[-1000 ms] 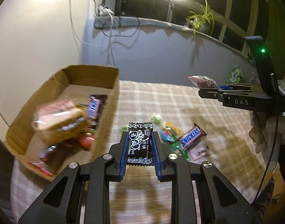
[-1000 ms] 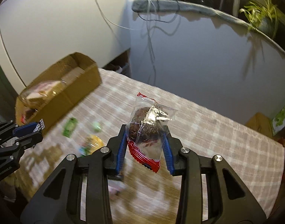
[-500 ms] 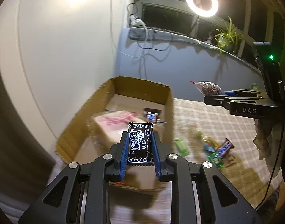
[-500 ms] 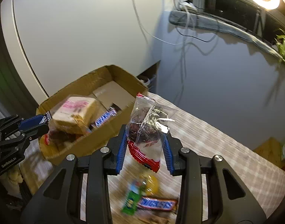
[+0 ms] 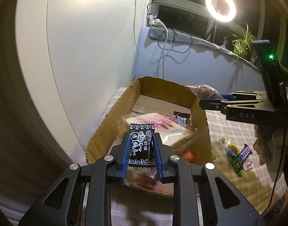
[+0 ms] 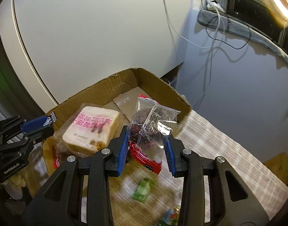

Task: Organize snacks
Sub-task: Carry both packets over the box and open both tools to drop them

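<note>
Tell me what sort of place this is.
Probably a room at home, set up for filming: a checked tablecloth on the table, a potted plant on the window ledge, and a ring light by the dark window.

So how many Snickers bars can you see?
2: one Snickers bar lies on the table, another is in the cardboard box. More may be hidden under the sandwich.

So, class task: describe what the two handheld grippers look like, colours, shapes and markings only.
Both grippers, left and right, are black angular frames with triangular cut-outs, silver round bolts and ribbed blue finger pads. The right one's side reads DAS, with a green light; the left one's reads GenRobot.AI.
</note>
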A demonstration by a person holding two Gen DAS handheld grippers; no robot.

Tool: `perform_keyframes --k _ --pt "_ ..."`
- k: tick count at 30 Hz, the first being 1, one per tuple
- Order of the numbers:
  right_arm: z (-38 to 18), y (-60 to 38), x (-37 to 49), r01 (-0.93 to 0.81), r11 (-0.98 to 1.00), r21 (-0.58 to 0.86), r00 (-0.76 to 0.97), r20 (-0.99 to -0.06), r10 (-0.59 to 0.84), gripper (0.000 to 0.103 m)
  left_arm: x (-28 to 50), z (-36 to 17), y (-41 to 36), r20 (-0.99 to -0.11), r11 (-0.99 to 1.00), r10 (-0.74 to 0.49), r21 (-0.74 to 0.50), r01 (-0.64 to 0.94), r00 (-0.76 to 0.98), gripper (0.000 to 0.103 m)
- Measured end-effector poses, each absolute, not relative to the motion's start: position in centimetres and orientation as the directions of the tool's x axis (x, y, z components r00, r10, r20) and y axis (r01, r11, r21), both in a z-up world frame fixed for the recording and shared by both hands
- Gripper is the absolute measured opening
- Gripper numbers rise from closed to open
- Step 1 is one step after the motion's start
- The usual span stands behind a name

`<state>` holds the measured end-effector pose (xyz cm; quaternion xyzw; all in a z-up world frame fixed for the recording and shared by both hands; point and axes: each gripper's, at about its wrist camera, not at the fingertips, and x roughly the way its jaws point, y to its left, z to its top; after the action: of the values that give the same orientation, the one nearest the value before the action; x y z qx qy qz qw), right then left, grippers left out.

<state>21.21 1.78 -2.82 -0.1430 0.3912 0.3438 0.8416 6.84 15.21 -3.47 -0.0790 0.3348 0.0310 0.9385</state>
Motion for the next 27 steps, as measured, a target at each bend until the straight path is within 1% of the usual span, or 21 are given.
perform_keyframes --k 20,26,27 --pt "-4.1 4.7 21.7 -0.72 0.693 0.03 0.415 -0.781 0.466 0.038 7.3 -3.4 15.6 -0.633 0.985 -0.001 -0.133 -0.108 0.774 0.023" --pt "-4.0 4.9 21.4 -0.728 0.685 0.024 0.414 -0.781 0.467 0.046 7.2 -3.3 15.6 -0.63 0.984 -0.002 -0.139 -0.11 0.776 0.023" --pt "-4.0 4.9 21.4 -0.729 0.685 0.022 0.415 -0.781 0.467 0.048 7.2 -3.3 15.6 -0.631 0.985 -0.002 -0.137 -0.109 0.776 0.026"
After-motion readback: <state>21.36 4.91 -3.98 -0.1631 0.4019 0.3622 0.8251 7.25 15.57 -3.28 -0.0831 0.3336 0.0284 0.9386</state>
